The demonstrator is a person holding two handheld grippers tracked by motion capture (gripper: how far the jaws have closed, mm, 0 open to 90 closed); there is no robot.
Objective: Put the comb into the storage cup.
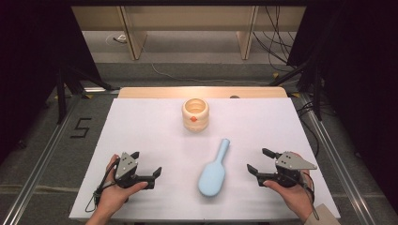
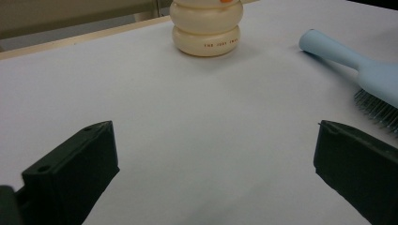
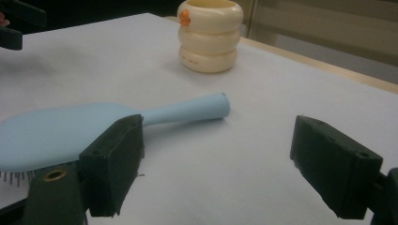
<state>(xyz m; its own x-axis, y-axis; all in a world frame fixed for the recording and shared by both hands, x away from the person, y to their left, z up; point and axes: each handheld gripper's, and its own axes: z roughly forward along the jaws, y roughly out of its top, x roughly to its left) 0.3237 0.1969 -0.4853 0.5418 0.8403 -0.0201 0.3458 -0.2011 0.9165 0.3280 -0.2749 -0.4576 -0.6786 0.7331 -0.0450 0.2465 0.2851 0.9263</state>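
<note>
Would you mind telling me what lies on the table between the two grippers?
The light blue hairbrush lies bristles down between the left gripper and the right gripper, touching neither; the high view shows this. Its handle points toward the cream holder.

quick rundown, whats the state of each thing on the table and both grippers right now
hairbrush: lying bristles down, free, handle toward the cup
cream cup: upright, open top, standing alone
left gripper: open, holding nothing
right gripper: open, holding nothing, beside the hairbrush
</note>
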